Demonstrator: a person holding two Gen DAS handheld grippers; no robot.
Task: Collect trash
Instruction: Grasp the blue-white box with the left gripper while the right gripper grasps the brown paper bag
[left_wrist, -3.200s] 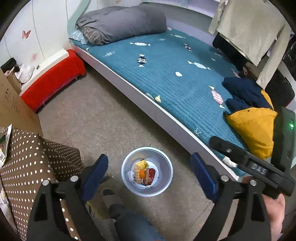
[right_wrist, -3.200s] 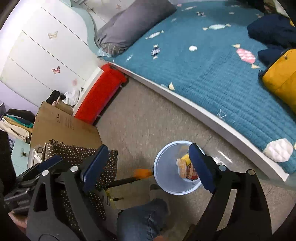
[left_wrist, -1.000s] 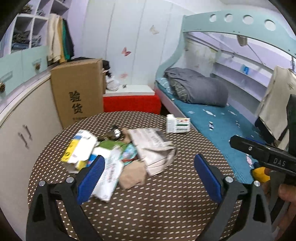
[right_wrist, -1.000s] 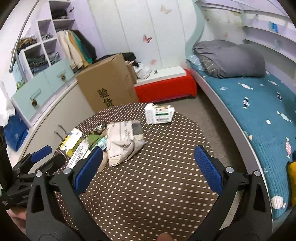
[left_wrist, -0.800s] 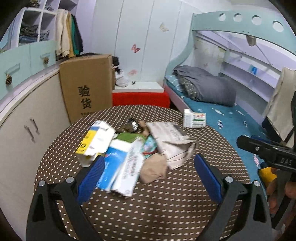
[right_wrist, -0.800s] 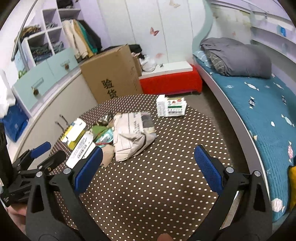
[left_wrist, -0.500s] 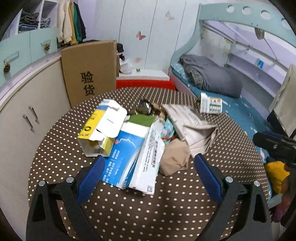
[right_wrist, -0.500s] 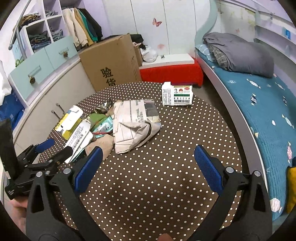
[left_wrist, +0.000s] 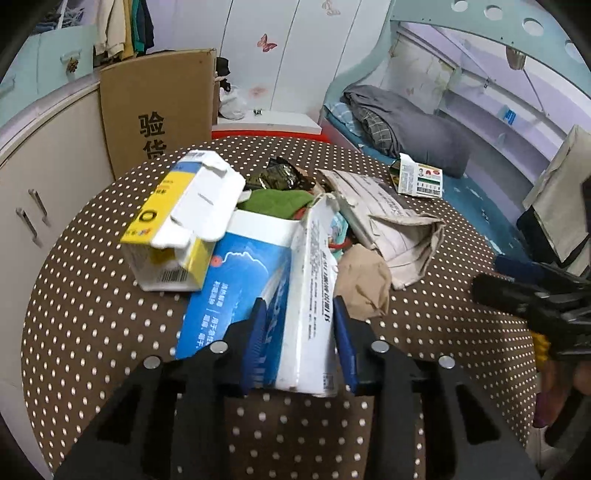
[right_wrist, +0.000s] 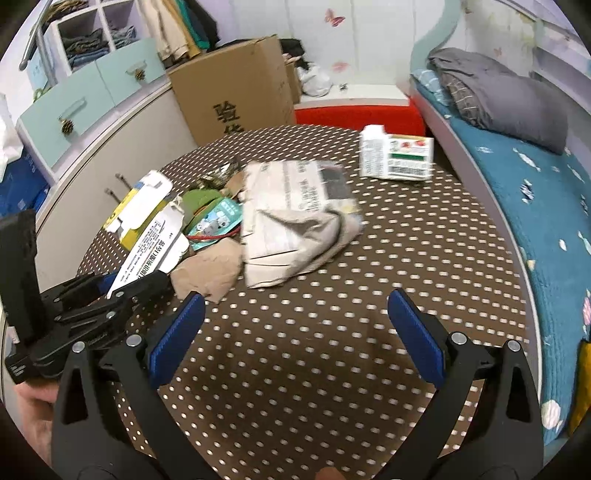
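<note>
Here, a round table covered in a brown cloth with white dots (right_wrist: 314, 369) carries a heap of trash toward its far left side. The left gripper (left_wrist: 299, 339) reaches down onto the near end of a flattened blue-and-white carton (left_wrist: 258, 295); its jaws are closing, and the carton's white printed edge stands between the two blue pads (left_wrist: 255, 332), which sit right against its sides. In the right wrist view the same gripper (right_wrist: 110, 291) appears at the left, with the carton's white side (right_wrist: 151, 251) rising out of it and the person's hand (right_wrist: 33, 417) below. A yellow-and-white box (left_wrist: 184, 229) with its flaps open lies on the far end of the carton, touching it. Behind them lie a green wrapper (left_wrist: 277, 199) and a dark crumpled foil packet (left_wrist: 277, 177). A crumpled tan paper (left_wrist: 362, 284) lies just beside the carton on its right, and a folded newspaper (right_wrist: 295, 218) rests beyond that, nearer the middle of the table. A small white carton with a green and red label (right_wrist: 399, 158) lies apart at the table's far edge, toward the bed with the blue quilt (right_wrist: 535, 206). The right gripper (right_wrist: 295, 332) hangs over bare cloth with its jaws spread wide and nothing between them. A cardboard box with printed characters (right_wrist: 236, 92) stands beyond the table.
</note>
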